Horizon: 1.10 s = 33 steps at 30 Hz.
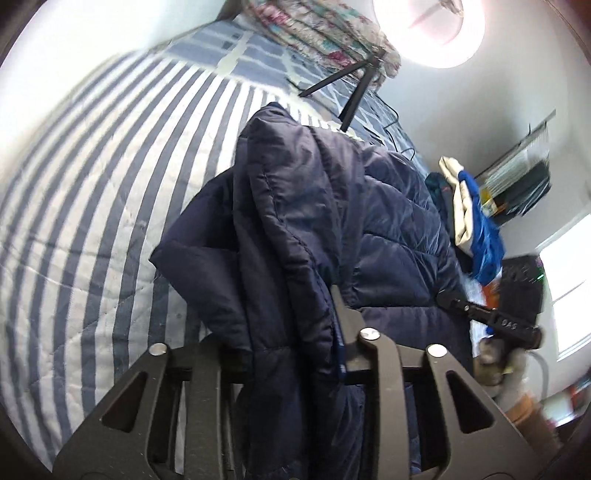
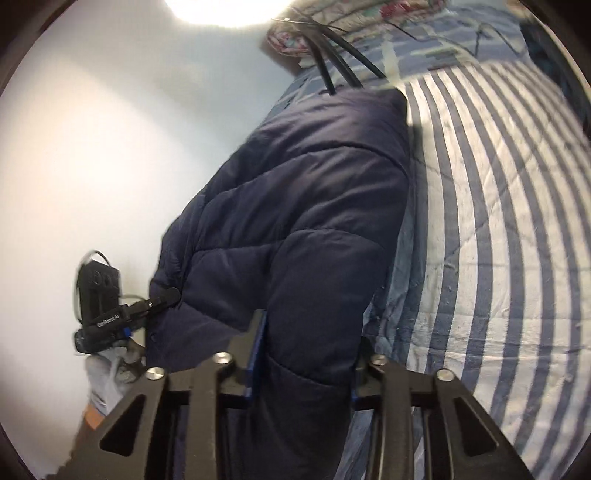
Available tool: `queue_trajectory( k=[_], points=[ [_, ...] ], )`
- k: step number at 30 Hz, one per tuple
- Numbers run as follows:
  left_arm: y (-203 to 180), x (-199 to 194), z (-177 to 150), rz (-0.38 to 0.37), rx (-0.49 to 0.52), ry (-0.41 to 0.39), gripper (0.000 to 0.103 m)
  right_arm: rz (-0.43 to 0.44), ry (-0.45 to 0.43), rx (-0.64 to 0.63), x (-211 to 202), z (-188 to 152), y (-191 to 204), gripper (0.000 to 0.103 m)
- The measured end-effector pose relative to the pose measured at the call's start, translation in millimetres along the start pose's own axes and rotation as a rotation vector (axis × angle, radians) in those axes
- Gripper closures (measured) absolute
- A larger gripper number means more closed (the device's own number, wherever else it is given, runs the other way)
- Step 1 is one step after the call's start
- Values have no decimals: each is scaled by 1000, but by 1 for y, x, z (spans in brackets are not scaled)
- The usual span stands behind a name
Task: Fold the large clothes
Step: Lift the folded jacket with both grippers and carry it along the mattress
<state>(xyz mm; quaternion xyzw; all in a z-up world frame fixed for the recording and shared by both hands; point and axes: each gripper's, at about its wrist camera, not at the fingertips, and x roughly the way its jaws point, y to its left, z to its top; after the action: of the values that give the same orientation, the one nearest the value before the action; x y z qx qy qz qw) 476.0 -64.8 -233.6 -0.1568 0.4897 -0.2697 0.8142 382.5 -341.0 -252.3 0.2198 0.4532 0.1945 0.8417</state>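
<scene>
A dark navy quilted puffer jacket [image 1: 310,221] hangs lifted above a bed with a blue-and-white striped cover [image 1: 92,229]. My left gripper [image 1: 295,332] is shut on a bunched edge of the jacket, which drapes over its fingers. The right gripper shows at the far right in the left wrist view [image 1: 487,317], gripping the jacket's other end. In the right wrist view the jacket [image 2: 303,206] fills the middle and my right gripper [image 2: 306,332] is shut on its thick edge. The left gripper [image 2: 155,302] shows at the left there, holding the jacket.
The striped bed cover [image 2: 498,229] spreads to the right. A black tripod [image 1: 354,88] stands at the head of the bed near a floral quilt [image 1: 325,33]. A pile of blue and cream clothes [image 1: 476,218] lies at the right. A white wall [image 2: 92,166] is to the left.
</scene>
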Motion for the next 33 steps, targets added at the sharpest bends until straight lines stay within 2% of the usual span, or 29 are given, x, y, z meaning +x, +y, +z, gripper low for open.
queue_trajectory(
  k=[4, 11, 14, 24, 33],
  points=[
    [-17, -12, -6, -12, 2, -8, 82, -142, 15, -105, -7, -1, 37, 80],
    [-53, -32, -37, -8, 44, 2, 84, -277, 26, -237, -45, -21, 76, 83],
    [-73, -42, -50, -18, 67, -2, 84, -321, 25, -285, -74, -33, 82, 83],
    [-154, -64, -69, -88, 151, -23, 84, -452, -46, -317, -166, -64, 87, 84],
    [-251, -56, -66, -120, 285, -24, 84, -528, -109, -277, -238, -69, 60, 84]
  ],
)
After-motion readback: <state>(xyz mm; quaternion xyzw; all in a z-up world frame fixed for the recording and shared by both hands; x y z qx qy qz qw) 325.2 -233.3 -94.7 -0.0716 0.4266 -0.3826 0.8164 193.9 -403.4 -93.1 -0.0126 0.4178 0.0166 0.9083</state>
